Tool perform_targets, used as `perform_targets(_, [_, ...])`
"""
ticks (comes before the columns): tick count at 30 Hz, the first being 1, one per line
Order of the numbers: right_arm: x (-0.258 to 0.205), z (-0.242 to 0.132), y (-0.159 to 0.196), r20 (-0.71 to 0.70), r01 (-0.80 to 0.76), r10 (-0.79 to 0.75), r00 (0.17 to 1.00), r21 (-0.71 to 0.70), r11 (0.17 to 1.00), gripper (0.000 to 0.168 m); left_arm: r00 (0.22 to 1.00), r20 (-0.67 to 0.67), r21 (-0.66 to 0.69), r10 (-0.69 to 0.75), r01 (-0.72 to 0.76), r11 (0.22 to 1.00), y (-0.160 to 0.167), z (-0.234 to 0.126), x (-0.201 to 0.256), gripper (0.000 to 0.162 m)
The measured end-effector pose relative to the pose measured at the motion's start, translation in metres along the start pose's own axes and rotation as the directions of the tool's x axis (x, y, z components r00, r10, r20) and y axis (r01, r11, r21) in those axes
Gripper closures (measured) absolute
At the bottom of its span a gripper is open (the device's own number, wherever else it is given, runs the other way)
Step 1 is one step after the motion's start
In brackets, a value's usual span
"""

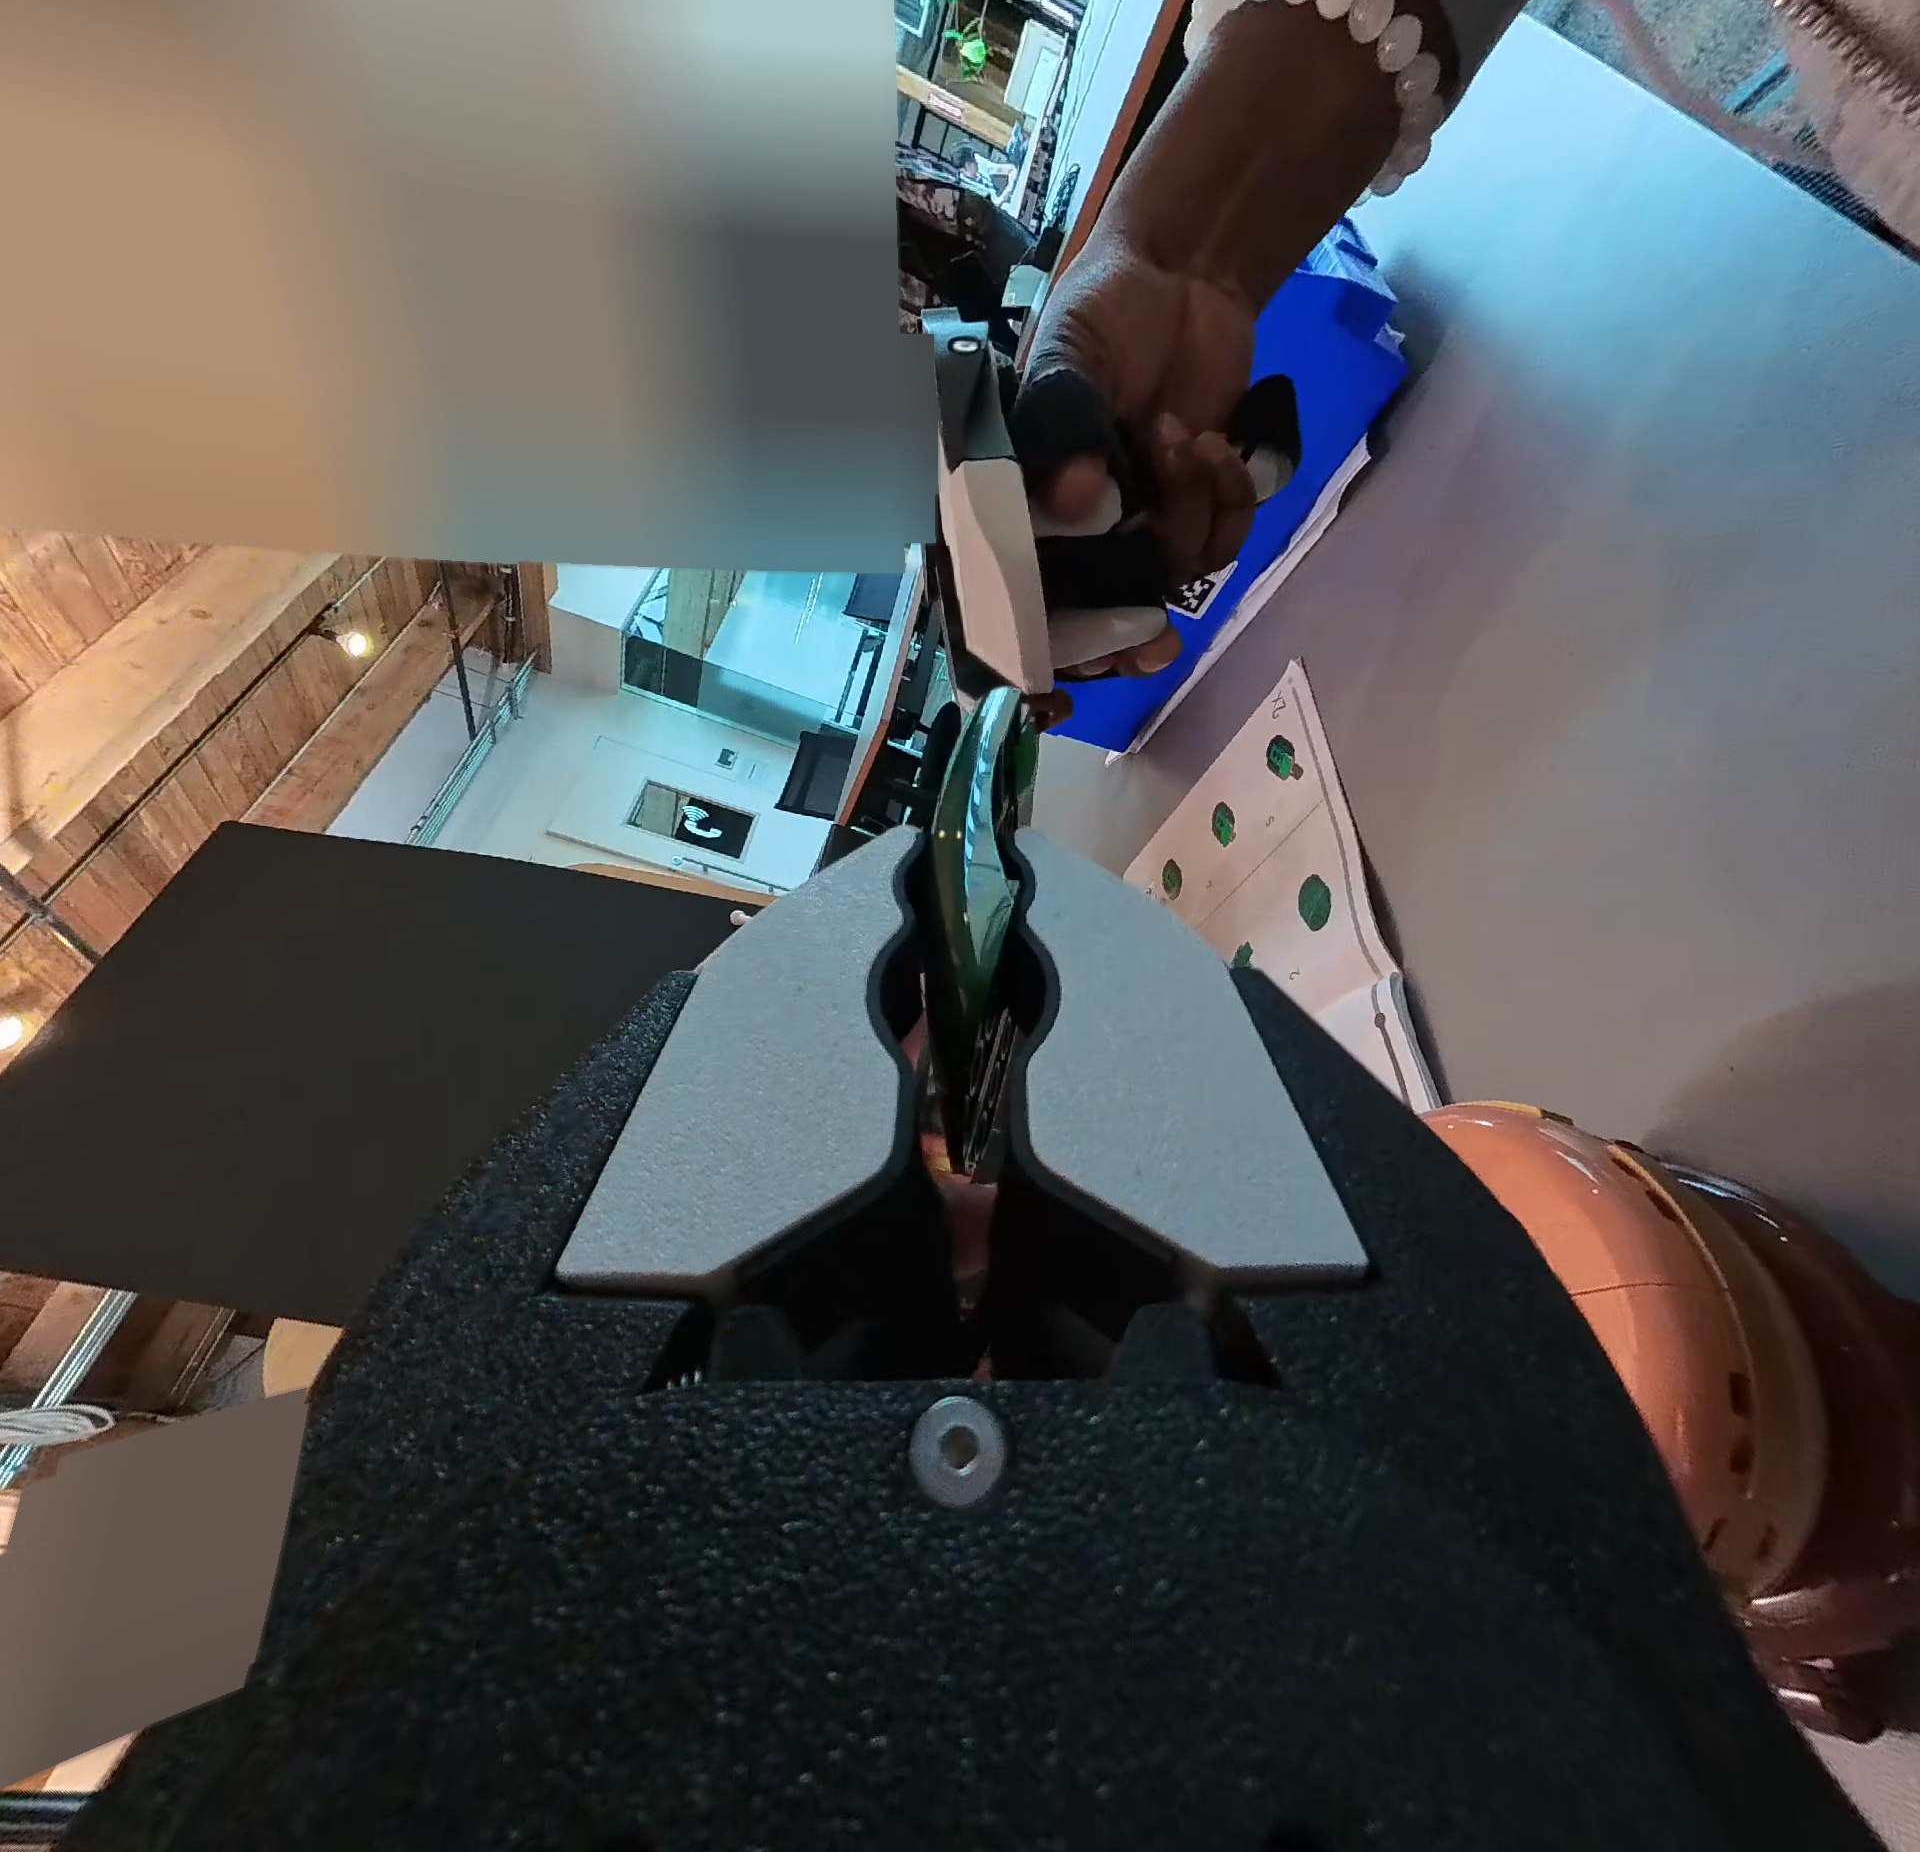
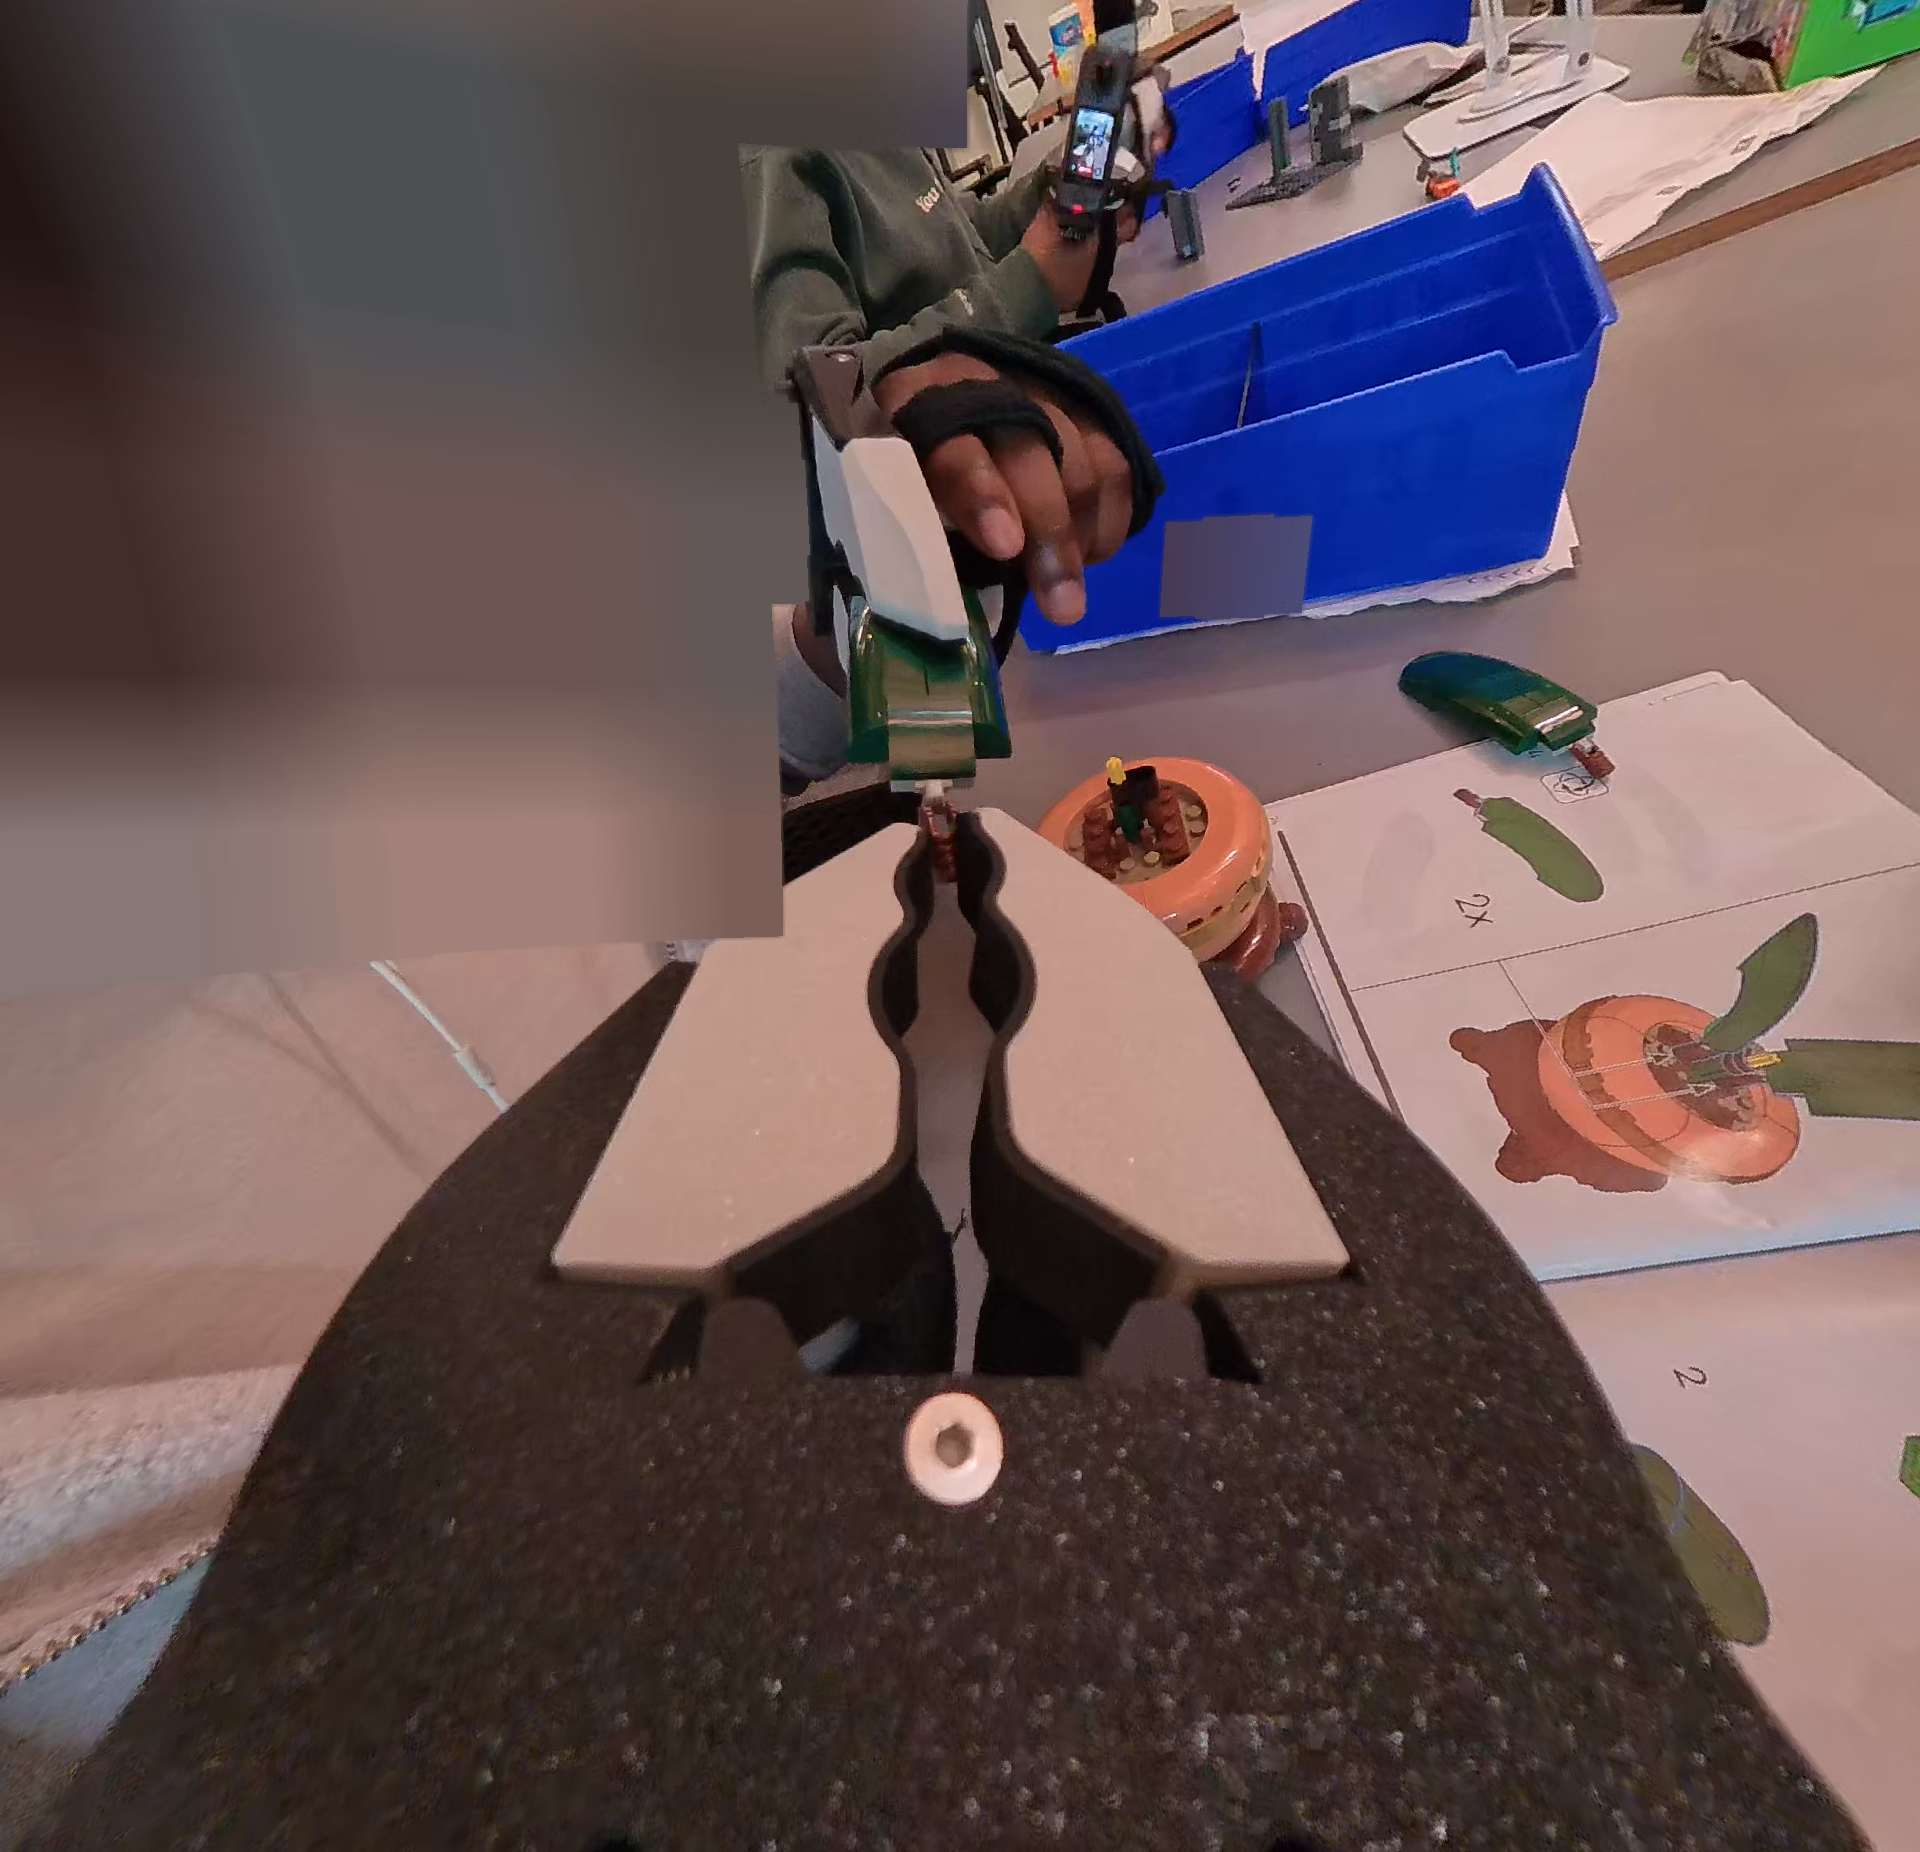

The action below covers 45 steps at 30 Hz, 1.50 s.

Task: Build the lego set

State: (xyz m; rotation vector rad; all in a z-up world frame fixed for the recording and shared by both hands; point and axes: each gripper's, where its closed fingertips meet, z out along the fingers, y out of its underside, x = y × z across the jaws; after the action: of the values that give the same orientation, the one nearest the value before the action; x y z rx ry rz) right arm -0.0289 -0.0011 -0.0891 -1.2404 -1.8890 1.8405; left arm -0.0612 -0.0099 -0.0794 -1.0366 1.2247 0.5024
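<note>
Gripping: my left gripper (image 1: 971, 955) has jaws clamped on the green leaf piece (image 1: 977, 919); my right gripper (image 2: 951, 846) has jaws closed to a slit, tips pinching the small brown stem (image 2: 942, 848) at the leaf's end.
Hidden: big blurred patches cover upper left of both views. Leaf's lower end sinks between my left pads, hard to read. Whether my right tips bear any load, can't tell.
Cut off: orange pot (image 1: 1683, 1387) runs off lower right edge of left wrist view; instruction booklet (image 2: 1662, 971) clipped at right edge of right wrist view.
Leaf w/ me: centre frame in both views, held in the air between the two grippers, glossy dark green, curved, elongated.
Second leaf (image 2: 1491, 701): same shape, lying on table (image 2: 1714, 452) at booklet's top edge, centre right.
Pot: round, orange-tan, studded brown top w/ small green and yellow bits, just right of my right tips, touching booklet corner.
Blue bin (image 2: 1351, 431): hard plastic, divided, upper right.
Textures: pads grey matte, wavy inner edges; gripper bodies black, pebbled.
</note>
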Motion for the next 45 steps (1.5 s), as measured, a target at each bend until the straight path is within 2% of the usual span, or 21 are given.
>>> perform_targets(4, [0.001, 0.0, 0.001, -0.008, 0.001, -0.001, 1.0, -0.007, 1.0, 0.165, 1.0, -0.014, -0.003, -0.006, 0.006, 1.0, 0.0, 0.0, 0.002, 0.152])
perform_targets(7, [-0.008, 0.003, -0.004, 0.052, -0.038, 0.036, 0.998, 0.037, 0.999, 0.168, 0.996, -0.093, -0.03, 0.002, -0.005, 1.0, 0.002, 0.003, 0.016, 0.152])
perform_targets(9, [-0.003, 0.005, 0.008, -0.001, 0.021, -0.021, 1.0, -0.056, 0.998, 0.168, 0.998, -0.056, -0.037, 0.027, -0.03, 0.999, 0.002, 0.006, 0.014, 0.152])
perform_targets(12, [0.013, -0.008, 0.005, -0.085, 0.037, -0.039, 0.996, -0.02, 0.999, 0.168, 0.999, -0.054, -0.061, -0.01, 0.007, 0.998, 0.01, 0.004, 0.013, 0.151])
perform_targets(15, [0.044, -0.022, 0.025, -0.264, 0.096, -0.12, 0.957, -0.101, 0.99, 0.164, 0.999, -0.018, -0.134, -0.038, 0.035, 0.99, 0.027, -0.007, 0.009, 0.151])
perform_targets(19, [0.078, -0.015, 0.053, -0.396, 0.144, -0.222, 0.891, -0.216, 0.966, 0.135, 0.977, 0.085, -0.213, -0.194, 0.209, 0.954, 0.051, -0.024, -0.001, 0.151])
perform_targets(22, [0.115, -0.011, 0.051, -0.496, 0.186, -0.295, 0.817, -0.258, 0.948, 0.135, 0.93, 0.153, -0.271, -0.334, 0.365, 0.891, 0.07, -0.029, -0.002, 0.151])
perform_targets(25, [0.163, -0.006, 0.048, -0.575, 0.113, -0.276, 0.77, -0.303, 0.946, 0.134, 0.878, 0.237, -0.366, -0.416, 0.478, 0.799, 0.098, -0.031, 0.003, 0.151])
perform_targets(27, [0.194, 0.0, 0.045, -0.598, 0.124, -0.322, 0.734, -0.348, 0.929, 0.141, 0.852, 0.282, -0.412, -0.441, 0.523, 0.746, 0.115, -0.032, 0.009, 0.151])
perform_targets(31, [0.247, 0.01, 0.04, -0.636, 0.127, -0.414, 0.651, -0.447, 0.886, 0.145, 0.802, 0.334, -0.382, -0.495, 0.596, 0.707, 0.126, -0.034, 0.014, 0.151])
perform_targets(35, [0.283, 0.01, 0.051, -0.672, -0.022, -0.372, 0.641, -0.5, 0.866, 0.149, 0.766, 0.371, -0.34, -0.524, 0.638, 0.691, 0.13, -0.041, 0.01, 0.151])
perform_targets(37, [0.288, 0.015, 0.055, -0.67, -0.075, -0.303, 0.678, -0.473, 0.878, 0.158, 0.74, 0.373, -0.291, -0.56, 0.666, 0.687, 0.128, -0.042, 0.009, 0.151])
perform_targets(41, [0.279, 0.019, 0.061, -0.654, -0.211, -0.122, 0.746, -0.407, 0.889, 0.162, 0.708, 0.375, -0.222, -0.599, 0.696, 0.683, 0.124, -0.043, 0.008, 0.151])
perform_targets(43, [0.271, 0.019, 0.065, -0.645, -0.244, -0.086, 0.759, -0.405, 0.881, 0.159, 0.708, 0.37, -0.21, -0.601, 0.694, 0.688, 0.122, -0.044, 0.008, 0.151])
perform_targets(45, [0.269, 0.021, 0.06, -0.69, -0.277, -0.028, 0.724, -0.327, 0.904, 0.145, 0.701, 0.369, -0.193, -0.611, 0.7, 0.687, 0.119, -0.042, 0.006, 0.151])
